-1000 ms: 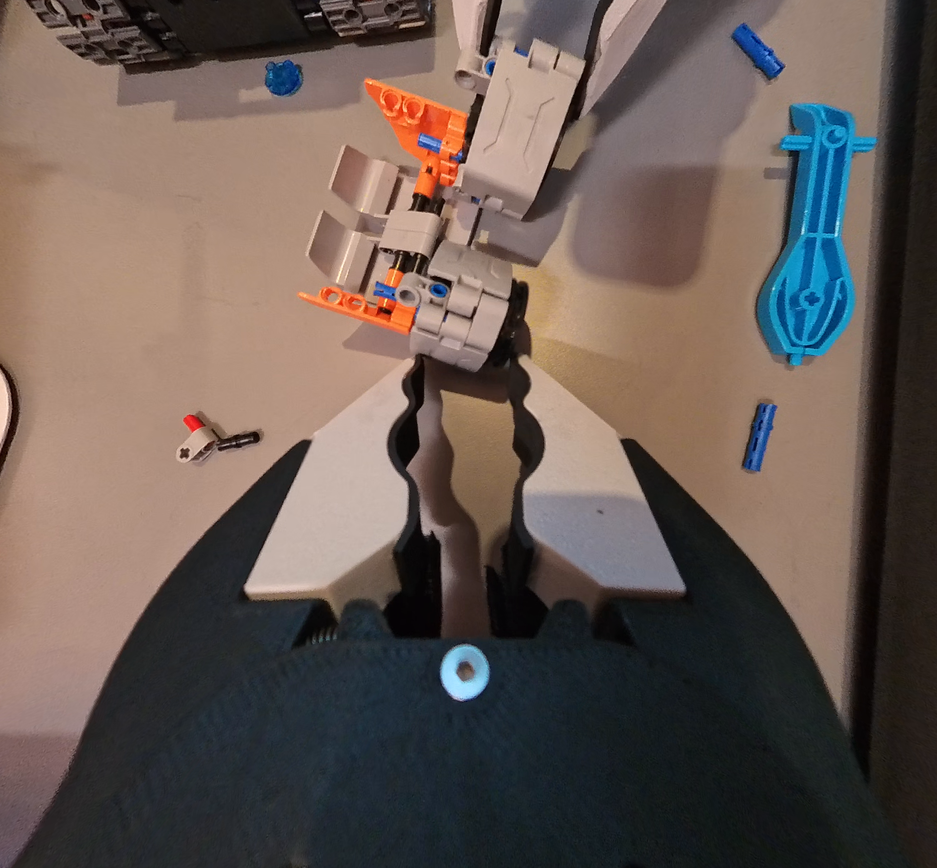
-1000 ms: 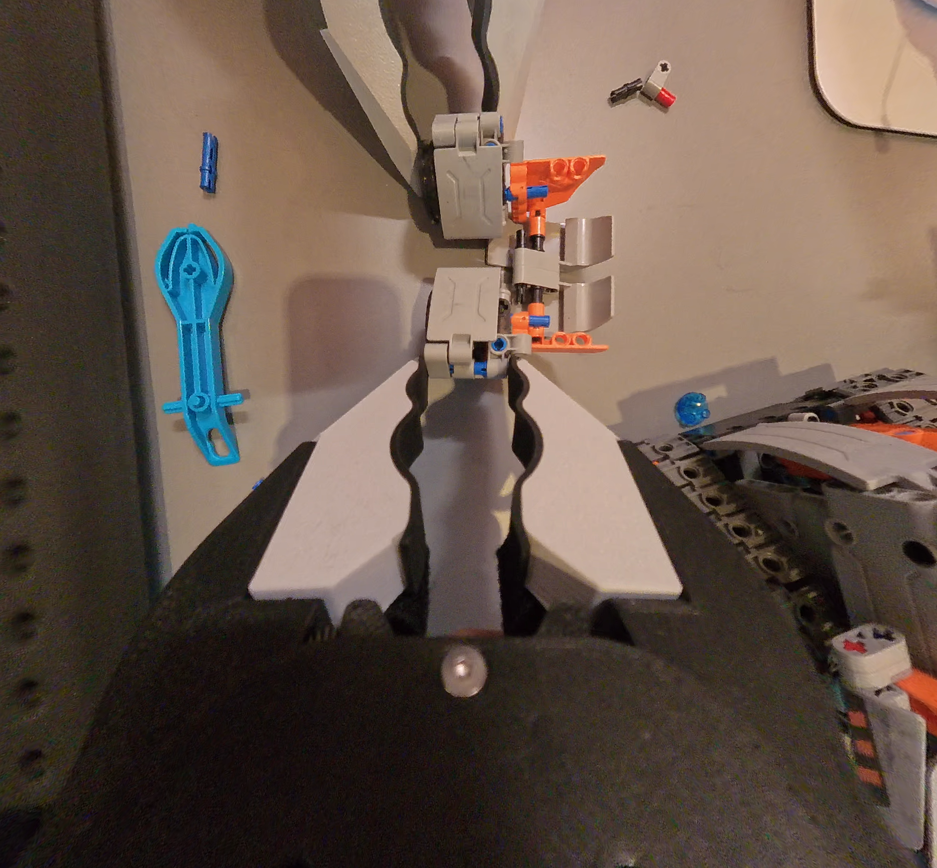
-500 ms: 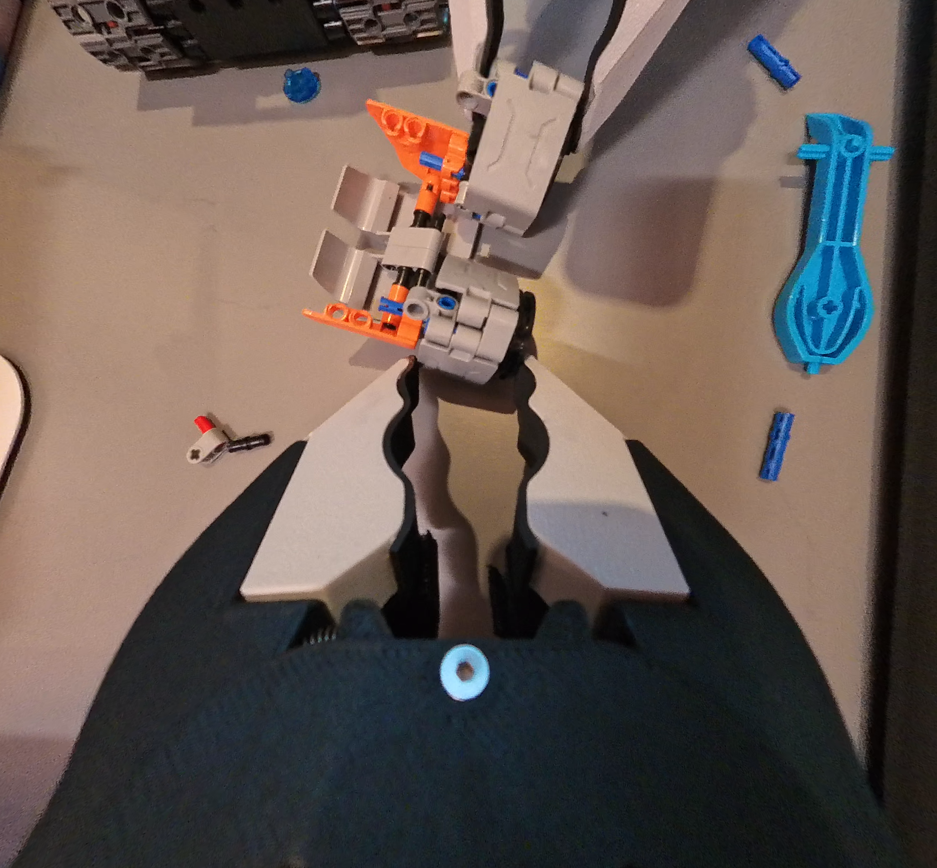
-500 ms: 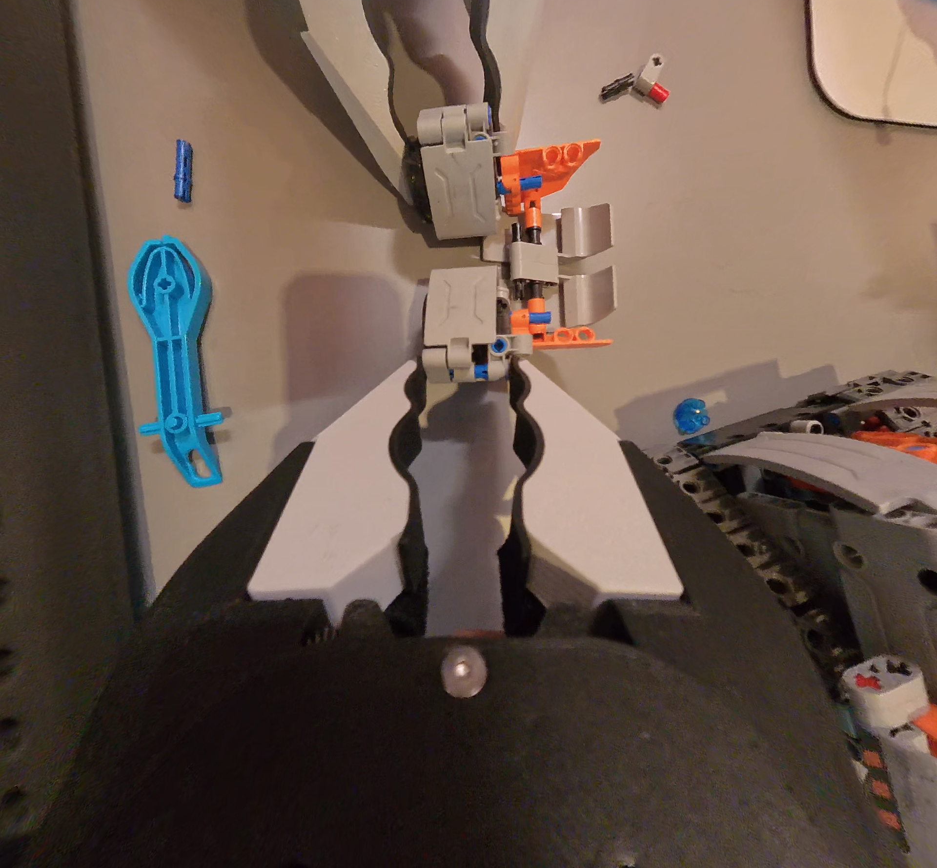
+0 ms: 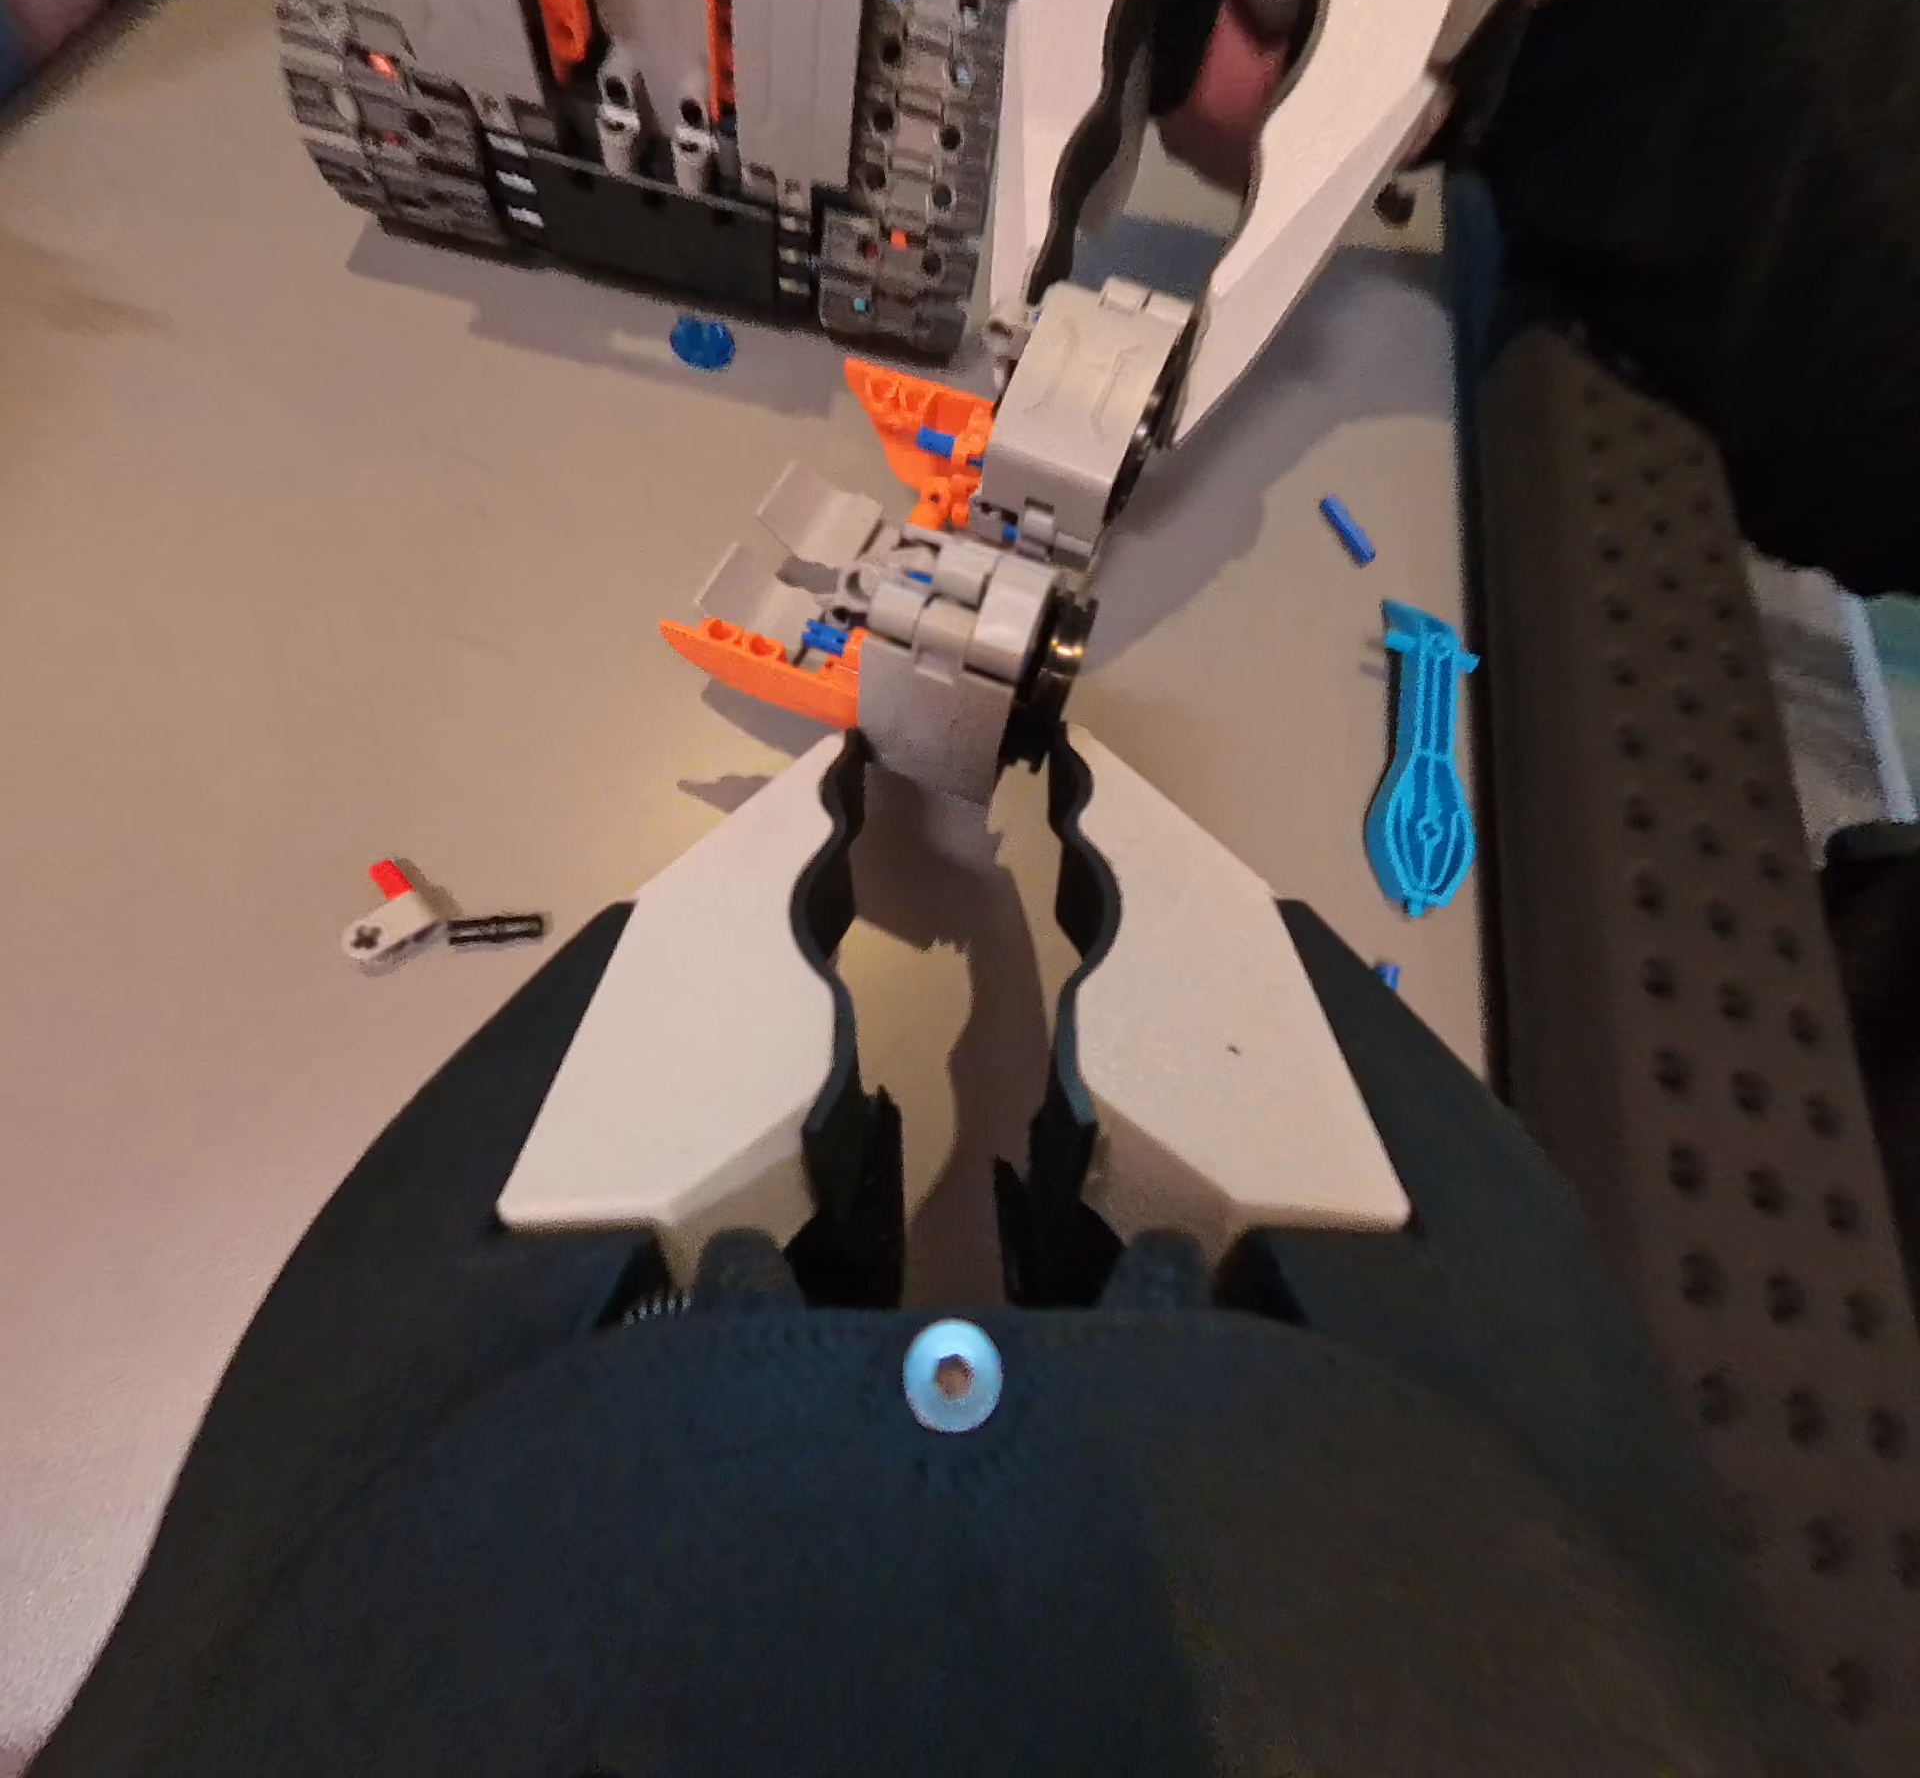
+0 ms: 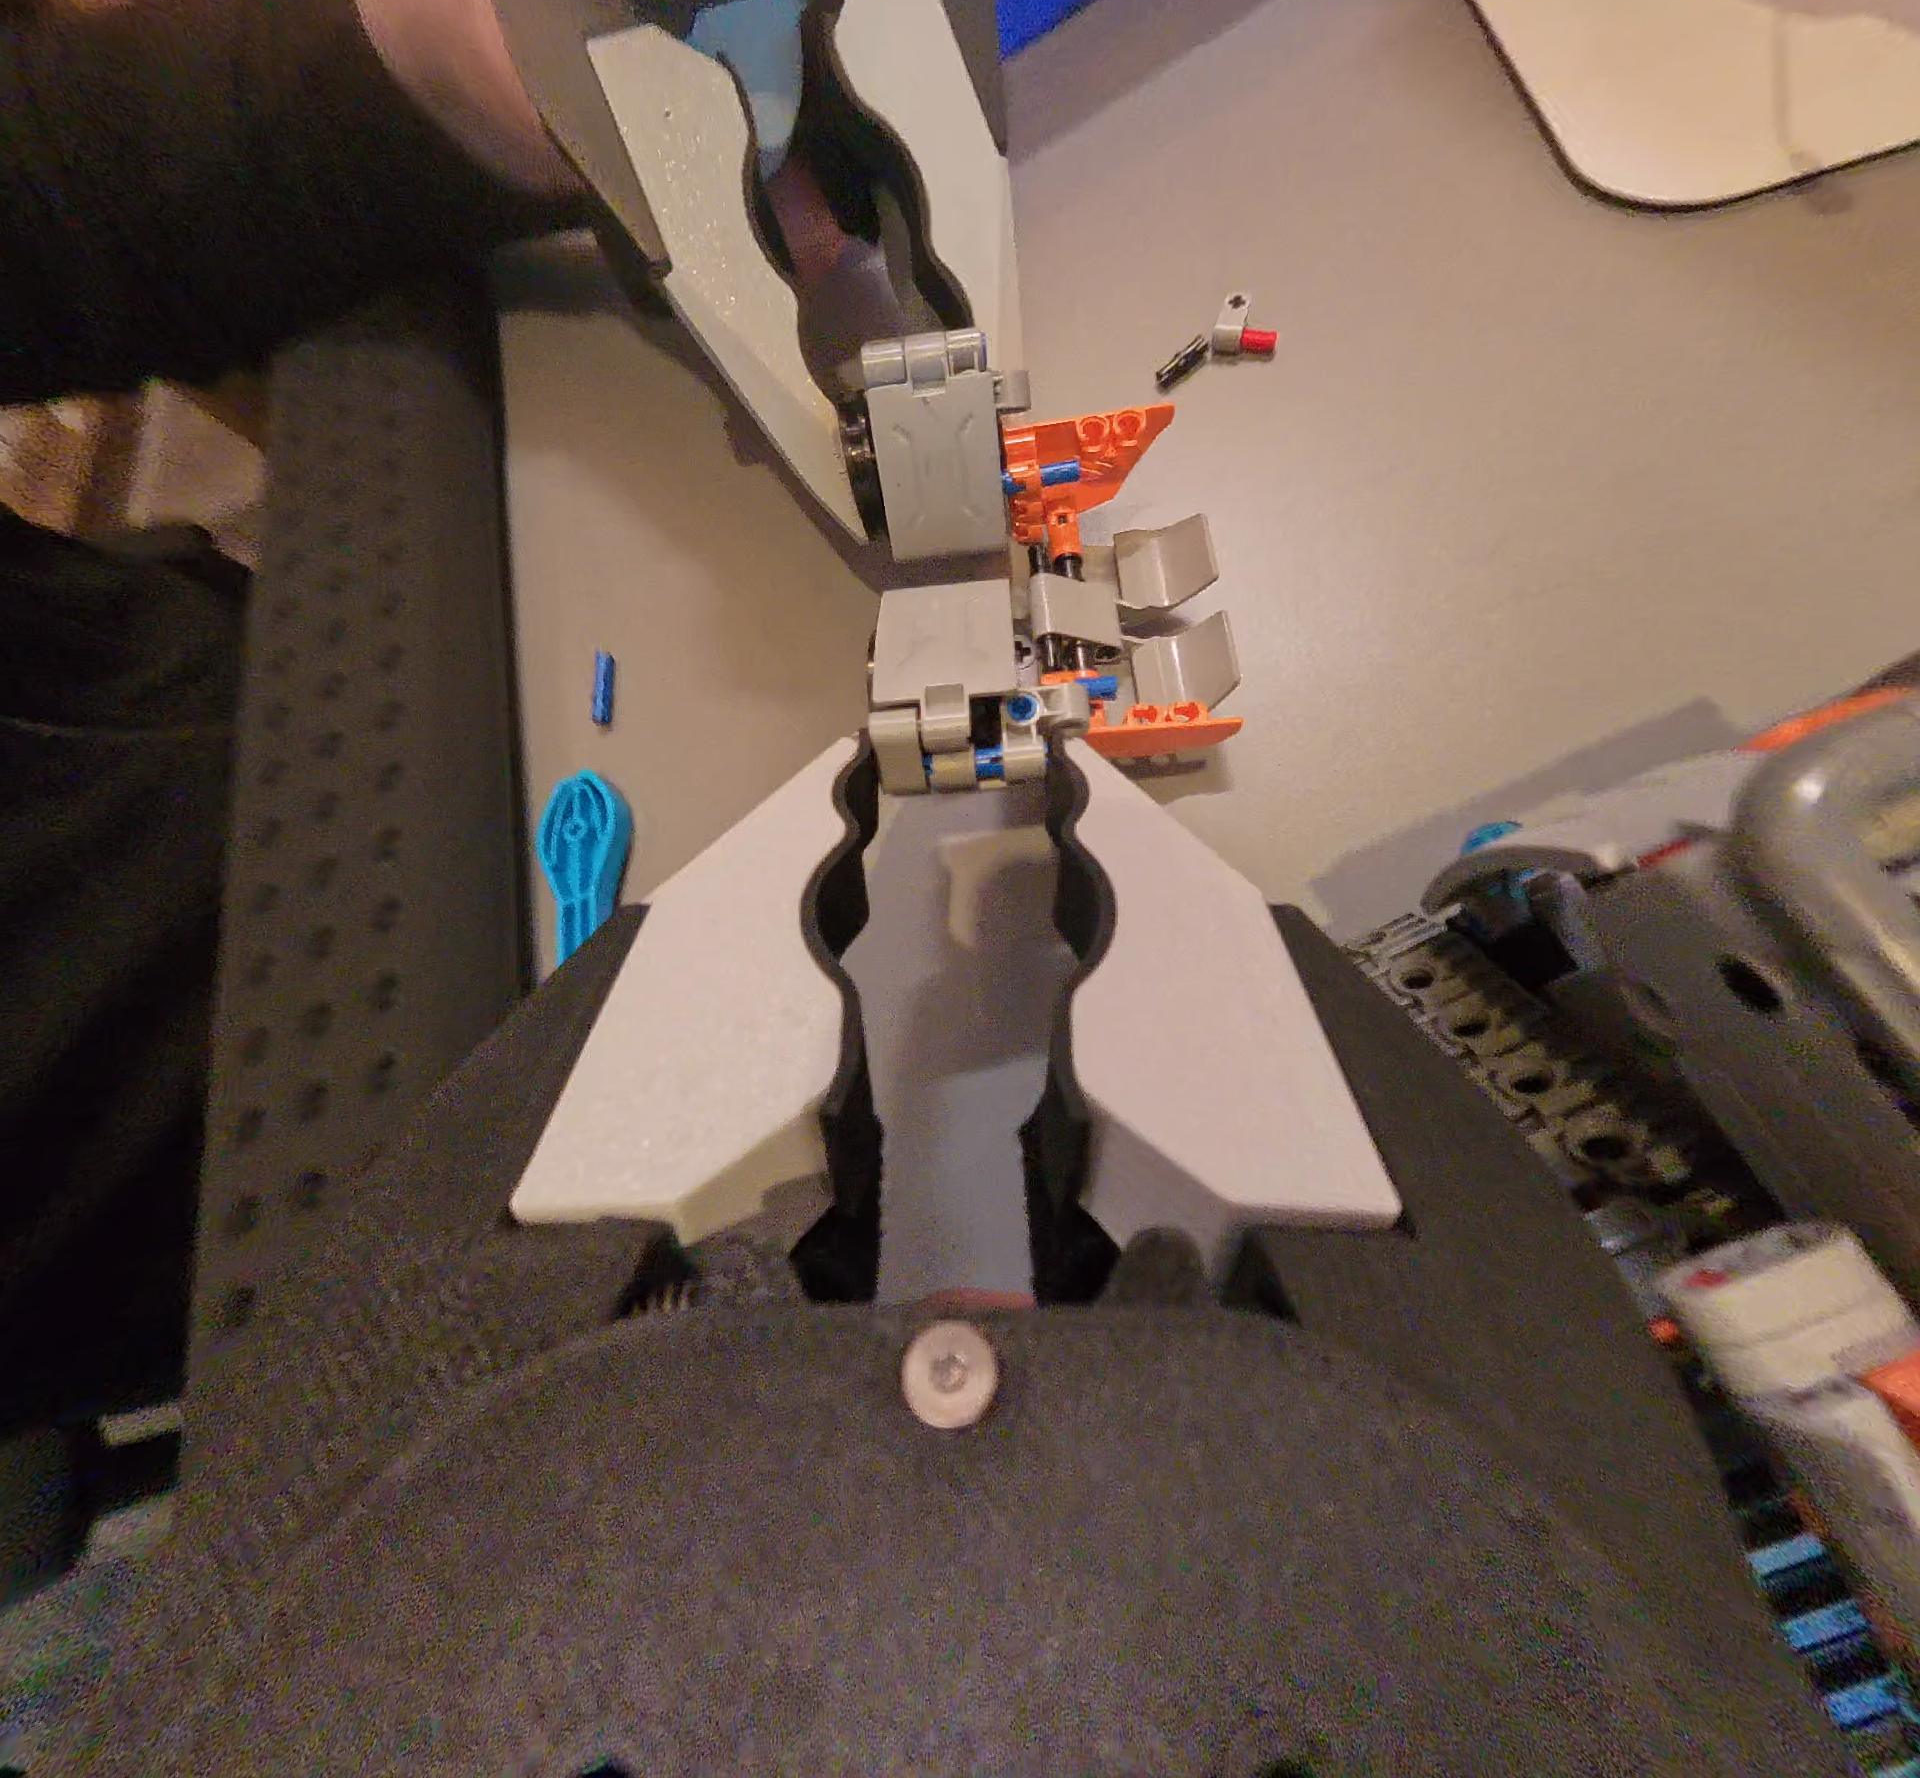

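A small brick assembly [image 5: 966, 585] of grey panels, orange wing pieces and blue pins hangs between my two grippers, a little above the tan table [image 5: 312, 585]. My left gripper [image 5: 951, 752] is shut on its near grey end. My right gripper [image 5: 1112, 336] comes in from the top and is shut on the far grey panel. In the right wrist view my right gripper [image 6: 961, 757] grips the near grey end of the assembly [image 6: 997, 585], and my left gripper [image 6: 935, 440] holds the far panel. The orange wings and curved grey flaps stick out sideways, free.
A large grey, black and orange tracked model [image 5: 644, 87] stands close behind and also shows in the right wrist view [image 6: 1662, 1001]. Loose on the table: a blue round piece [image 5: 701, 343], a blue pin [image 5: 1348, 530], a light blue tool [image 5: 1423, 772], a grey-red connector [image 5: 416, 918]. A dark perforated mat [image 5: 1683, 897] borders the table. The tips of one gripper are about 7 cm away from the tips of the other.
Both grippers have lifted and tilted with the assembly still held between them. The tracked model now looms larger and the perforated mat has come into view.
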{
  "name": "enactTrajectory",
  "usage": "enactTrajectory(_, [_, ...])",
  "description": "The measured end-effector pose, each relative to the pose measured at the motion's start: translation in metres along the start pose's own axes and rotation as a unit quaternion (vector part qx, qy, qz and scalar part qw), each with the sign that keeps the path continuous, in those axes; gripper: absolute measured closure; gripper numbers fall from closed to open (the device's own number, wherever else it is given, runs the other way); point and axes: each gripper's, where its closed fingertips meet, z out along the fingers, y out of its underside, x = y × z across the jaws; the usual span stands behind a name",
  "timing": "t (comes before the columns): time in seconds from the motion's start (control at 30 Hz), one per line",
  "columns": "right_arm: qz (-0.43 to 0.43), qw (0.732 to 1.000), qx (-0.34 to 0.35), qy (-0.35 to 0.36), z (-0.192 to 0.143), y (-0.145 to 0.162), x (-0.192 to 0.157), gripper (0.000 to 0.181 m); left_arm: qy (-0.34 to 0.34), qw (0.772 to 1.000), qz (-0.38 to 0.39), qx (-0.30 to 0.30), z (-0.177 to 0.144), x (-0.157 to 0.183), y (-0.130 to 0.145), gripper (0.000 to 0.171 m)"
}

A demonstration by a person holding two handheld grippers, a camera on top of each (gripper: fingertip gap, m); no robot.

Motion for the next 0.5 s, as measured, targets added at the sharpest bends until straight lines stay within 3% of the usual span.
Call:
enactTrajectory(0.17, [0.057, 0.995, 0.070, -0.037, -0.014, -0.015, 0.003, 0.151, -0.009, 0.998, 0.027, 0.060, -0.012, 0.003, -0.022, 0.124])
enactTrajectory(0.27, [0.083, 0.989, 0.111, -0.058, -0.024, -0.024, 0.005, 0.152, -0.078, 0.990, 0.085, 0.076, -0.018, -0.007, -0.030, 0.112])
enactTrajectory(0.5, [0.100, 0.981, 0.142, -0.092, -0.032, -0.033, -0.001, 0.152, -0.215, 0.936, 0.261, 0.095, -0.029, -0.007, -0.051, 0.105])
